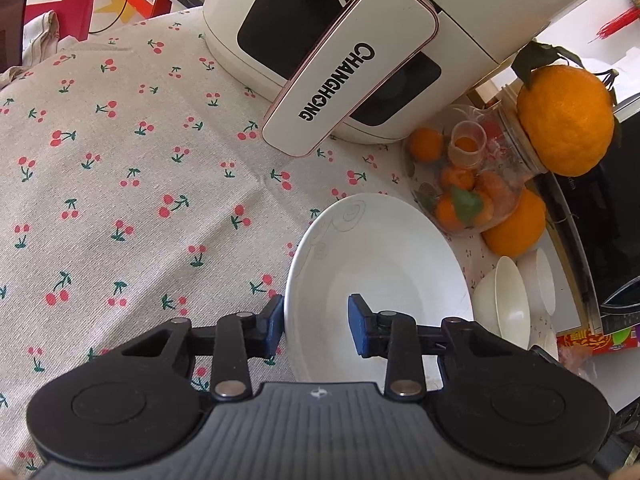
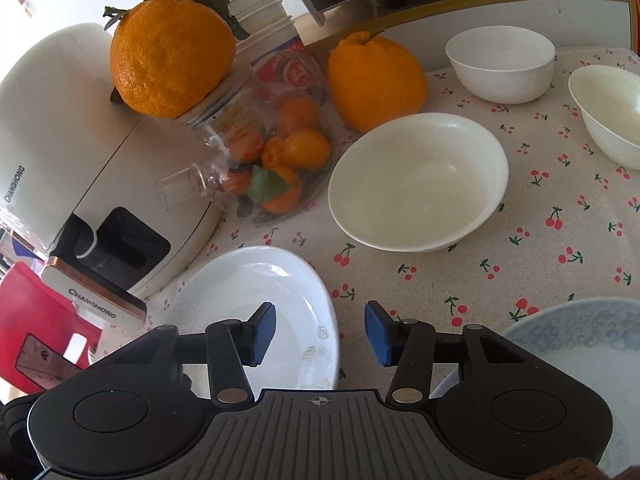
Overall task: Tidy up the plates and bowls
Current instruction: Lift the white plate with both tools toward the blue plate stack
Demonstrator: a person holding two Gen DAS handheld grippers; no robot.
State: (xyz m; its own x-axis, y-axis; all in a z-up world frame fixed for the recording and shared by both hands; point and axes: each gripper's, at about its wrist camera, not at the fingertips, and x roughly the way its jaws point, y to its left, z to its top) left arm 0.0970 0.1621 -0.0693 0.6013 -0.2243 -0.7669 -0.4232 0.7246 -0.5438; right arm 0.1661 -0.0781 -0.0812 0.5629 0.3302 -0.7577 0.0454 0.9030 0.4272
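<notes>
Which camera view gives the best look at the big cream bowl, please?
The right wrist view: the big cream bowl sits whole and unblocked mid-frame, its empty inside visible. The left wrist view shows bowls only edge-on at its right edge, too squeezed to tell which is which.

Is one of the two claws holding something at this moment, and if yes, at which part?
Nothing is held. The left claw is open, its fingers either side of the white plate's rim, not closed on it. The right claw is open above the tablecloth.

Appliance and fruit on a cherry-print cloth

White Changhong appliance [image 1: 360, 40] at twelve o'clock; clear bag of mandarins [image 1: 468, 196] and large orange [image 1: 566, 120] at two o'clock.
</notes>
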